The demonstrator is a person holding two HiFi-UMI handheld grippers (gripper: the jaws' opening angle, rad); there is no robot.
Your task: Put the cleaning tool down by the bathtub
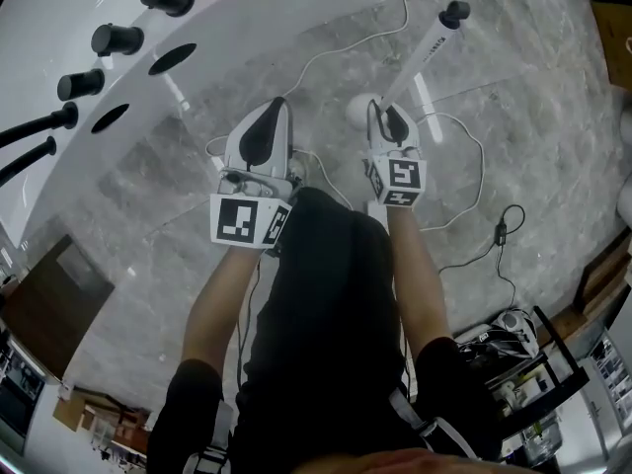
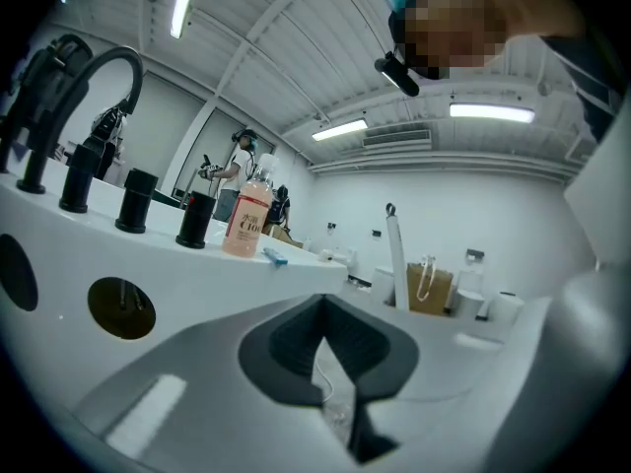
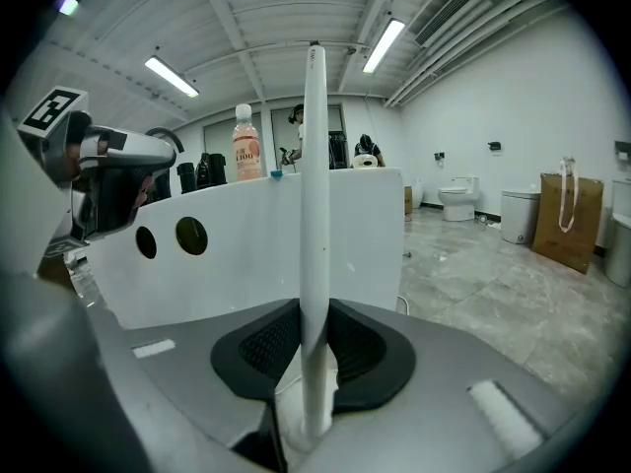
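The right tongs [image 3: 315, 335] are clamped on the white handle of the cleaning tool [image 3: 315, 195], gripping it low down. The handle stands upright between the pads and rises well above them. In the head view it slants away to the far right and ends in a dark cap. The left tongs [image 2: 325, 353] are drawn together with nothing between them, and only floor and a thin cable show through the slit. They hang just to the left of the right tongs and take no part in the grip.

The bathtub [image 3: 258, 249] stands on the left of both tongs and near them, with its white side wall facing the tool. A bottle [image 3: 246, 144] and black fittings [image 1: 117, 39] sit on its rim. The grey stone floor [image 1: 523, 117] spreads out to the right, with loose cables [image 1: 464, 171] lying on it.

By my reading the carry to the tub is nearly finished, but the putting down is not yet done. The tool is in the grip, and no view shows it resting on the floor or leaning on the tub. It remains to lower it beside the tub wall, settle it and open the right tongs.
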